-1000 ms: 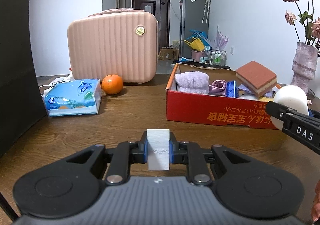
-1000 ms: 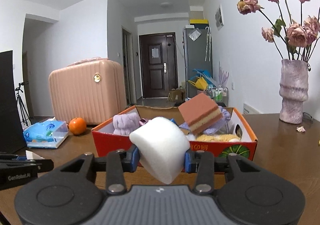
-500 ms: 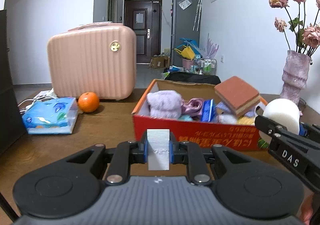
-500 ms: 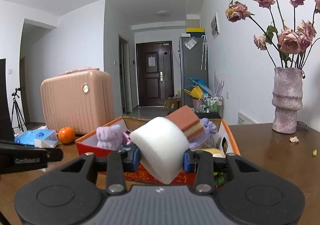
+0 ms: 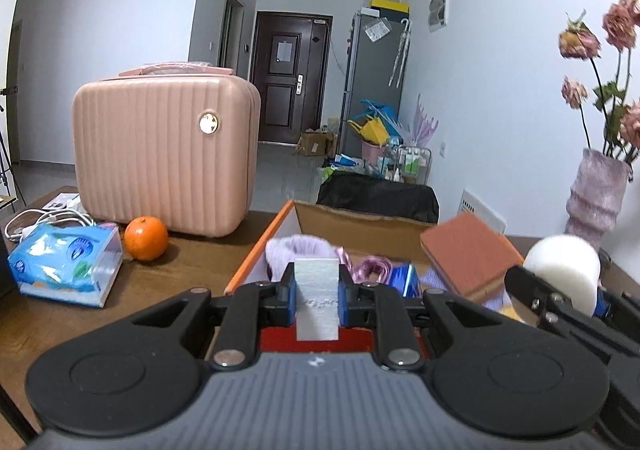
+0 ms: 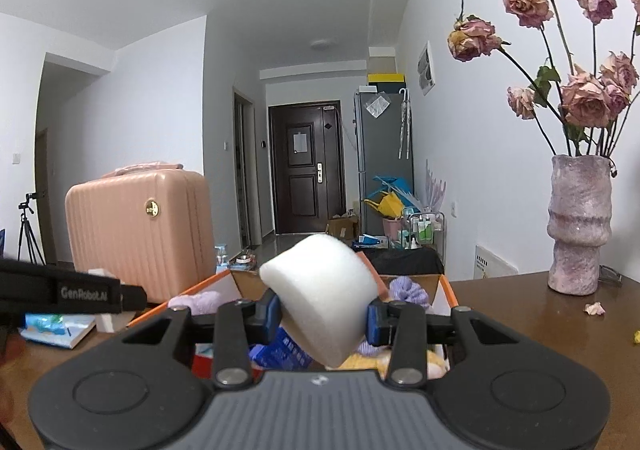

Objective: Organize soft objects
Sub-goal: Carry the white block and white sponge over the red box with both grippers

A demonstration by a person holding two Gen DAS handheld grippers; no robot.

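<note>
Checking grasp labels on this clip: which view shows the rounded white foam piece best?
The right wrist view: the rounded white foam piece fills its centre, clamped in the right tool above the red box. The left wrist view catches only its top at the right edge, behind a black finger.

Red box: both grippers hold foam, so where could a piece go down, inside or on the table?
The red box is crowded: purple cloth, brown sponge. Bare table lies between orange and box, and between box and vase.
</note>
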